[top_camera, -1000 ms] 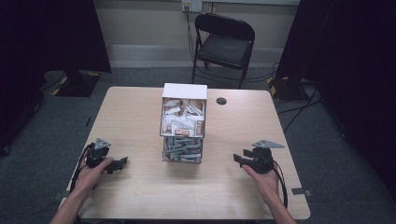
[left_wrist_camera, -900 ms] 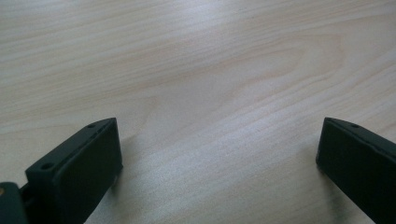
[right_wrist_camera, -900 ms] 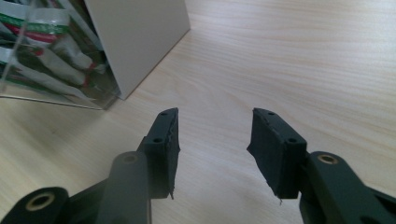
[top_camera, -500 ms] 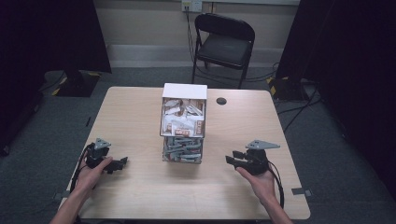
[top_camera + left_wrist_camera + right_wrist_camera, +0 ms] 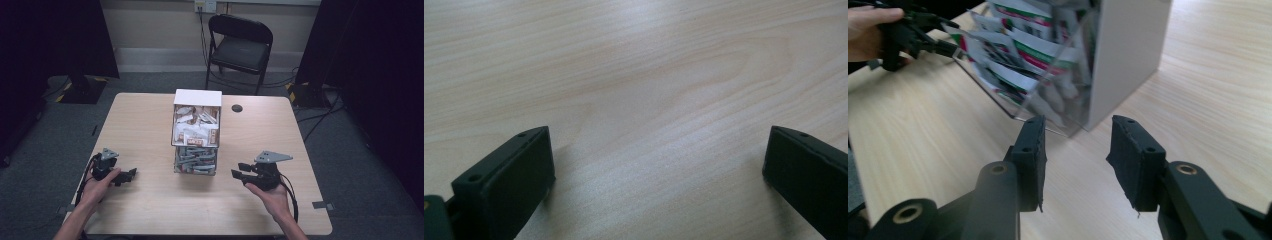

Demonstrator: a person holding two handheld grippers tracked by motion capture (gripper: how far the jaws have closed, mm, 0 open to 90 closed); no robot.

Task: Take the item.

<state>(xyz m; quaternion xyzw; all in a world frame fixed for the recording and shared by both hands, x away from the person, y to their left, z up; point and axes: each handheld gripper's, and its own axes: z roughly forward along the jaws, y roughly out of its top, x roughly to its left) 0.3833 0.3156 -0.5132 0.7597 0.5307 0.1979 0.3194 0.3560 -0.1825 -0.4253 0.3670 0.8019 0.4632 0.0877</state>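
Now approach step: right gripper (image 5: 243, 175) jaws part-open, just been closing, nothing between, nearing clear box (image 5: 196, 135) of sachets at worktop (image 5: 150, 125) centre. Left gripper (image 5: 125, 175) wide, empty, resting. Next: align jaws on box's lower front edge.

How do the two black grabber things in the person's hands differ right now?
The left gripper lies low on the table, off to the side of the clear box of packets; the right gripper is lifted and aimed at that box. The left gripper's jaws stand wide apart over bare wood; the right gripper's jaws sit closer together, having just been closing, with nothing between them. Both are black, two-jawed and empty.
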